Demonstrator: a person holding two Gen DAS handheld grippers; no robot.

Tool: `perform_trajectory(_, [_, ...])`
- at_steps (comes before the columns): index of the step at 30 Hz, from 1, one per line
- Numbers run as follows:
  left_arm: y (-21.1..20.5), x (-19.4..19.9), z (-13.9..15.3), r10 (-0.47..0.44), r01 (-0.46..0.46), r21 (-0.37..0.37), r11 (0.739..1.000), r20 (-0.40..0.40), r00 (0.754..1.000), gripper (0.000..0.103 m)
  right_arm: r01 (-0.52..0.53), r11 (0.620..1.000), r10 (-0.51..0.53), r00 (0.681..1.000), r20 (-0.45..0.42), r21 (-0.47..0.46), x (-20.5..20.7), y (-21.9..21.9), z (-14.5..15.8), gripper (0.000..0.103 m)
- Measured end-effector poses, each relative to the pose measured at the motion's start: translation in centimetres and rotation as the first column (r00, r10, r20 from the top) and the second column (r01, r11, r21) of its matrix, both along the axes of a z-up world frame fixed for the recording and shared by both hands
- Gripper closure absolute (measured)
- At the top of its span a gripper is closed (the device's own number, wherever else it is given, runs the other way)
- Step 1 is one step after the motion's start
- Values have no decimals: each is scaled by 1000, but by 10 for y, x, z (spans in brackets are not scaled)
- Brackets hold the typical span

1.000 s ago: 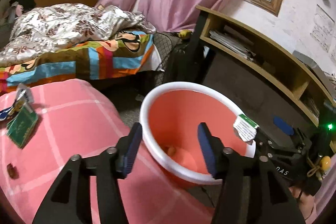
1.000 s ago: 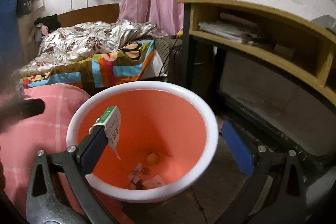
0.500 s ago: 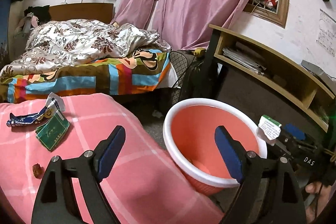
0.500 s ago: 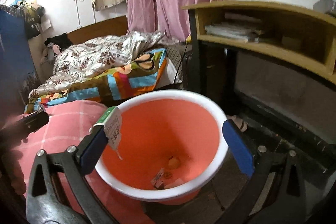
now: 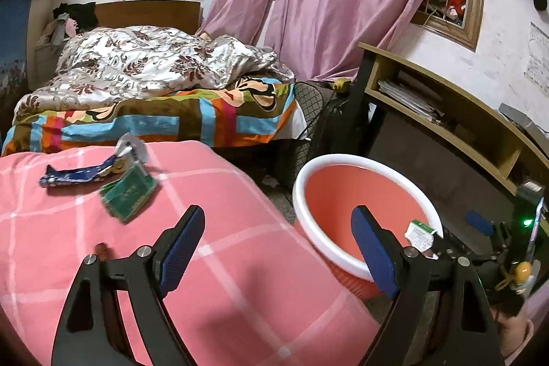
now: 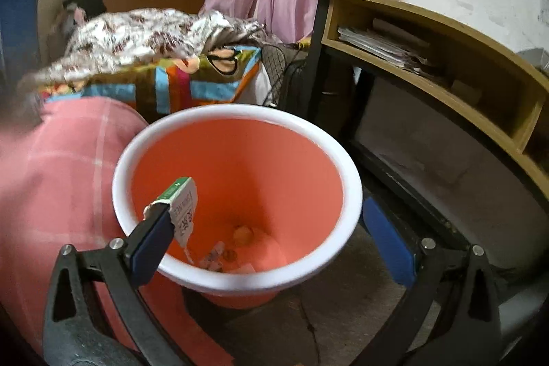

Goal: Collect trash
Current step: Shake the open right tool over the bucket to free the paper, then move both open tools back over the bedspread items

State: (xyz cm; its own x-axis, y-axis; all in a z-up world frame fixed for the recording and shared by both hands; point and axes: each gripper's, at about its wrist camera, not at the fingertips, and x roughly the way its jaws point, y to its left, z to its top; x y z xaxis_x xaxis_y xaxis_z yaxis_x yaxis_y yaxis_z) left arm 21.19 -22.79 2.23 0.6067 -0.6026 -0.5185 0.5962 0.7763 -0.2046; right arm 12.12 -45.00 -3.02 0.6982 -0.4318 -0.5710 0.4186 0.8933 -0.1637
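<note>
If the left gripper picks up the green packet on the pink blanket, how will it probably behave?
The green packet looks flat and thin, so it is probably light and floppy. It lies on the soft pink blanket, which may sink under the fingers. Its surface seems glossy, perhaps slippery.

Both wrist views look down, sharing the bin (image 5: 363, 160).

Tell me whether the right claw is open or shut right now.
Open. The right claw has its blue pads spread wider than the orange bin, yet a white-and-green wrapper clings to the left pad over the bin's mouth.
</note>
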Motion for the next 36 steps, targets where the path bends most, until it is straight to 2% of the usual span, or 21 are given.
perform_trajectory(4, [15, -9, 6, 16, -16, -10, 1000, 8, 1000, 20, 22, 998, -25, 998, -53, -51, 8, 6, -13, 17])
perform_trajectory(8, [29, -16, 11, 25, -25, -8, 1000, 22, 999, 20, 36, 999, -36, 997, -64, 0, 2, 8, -20, 17])
perform_trajectory(15, [43, -26, 0, 66, -69, 72, 995, 42, 997, 20, 39, 999, -39, 992, -120, -9, -3, 24, -33, 17])
perform_trajectory(19, [56, -29, -8, 86, -89, 99, 991, 30, 996, 20, 37, 999, -34, 994, -101, 27, -11, 28, -31, 17])
perform_trajectory(22, [67, -31, -10, 105, -108, 98, 989, 34, 994, 20, 23, 998, -22, 1000, -11, 62, -20, 35, -17, 17])
perform_trajectory(24, [76, -33, -9, 126, -129, 84, 988, 44, 991, 20, -10, 996, 2, 996, 89, 90, -25, 43, 1, 17])
perform_trajectory(26, [86, -35, -5, 143, -147, 57, 988, 56, 988, 20, -55, 993, 34, 979, 200, 101, -30, 53, 19, 17])
perform_trajectory(30, [110, -39, 12, 204, -204, -13, 979, 122, 971, 20, -185, 976, 126, 907, 401, 111, -31, 76, 52, 17])
perform_trajectory(33, [131, -41, 28, 262, -254, -66, 965, 182, 948, 19, -282, 956, 211, 852, 479, 79, -21, 97, 70, 17])
perform_trajectory(36, [154, -44, 43, 322, -303, -113, 946, 246, 914, 19, -385, 922, 309, 783, 539, 30, -7, 121, 82, 17])
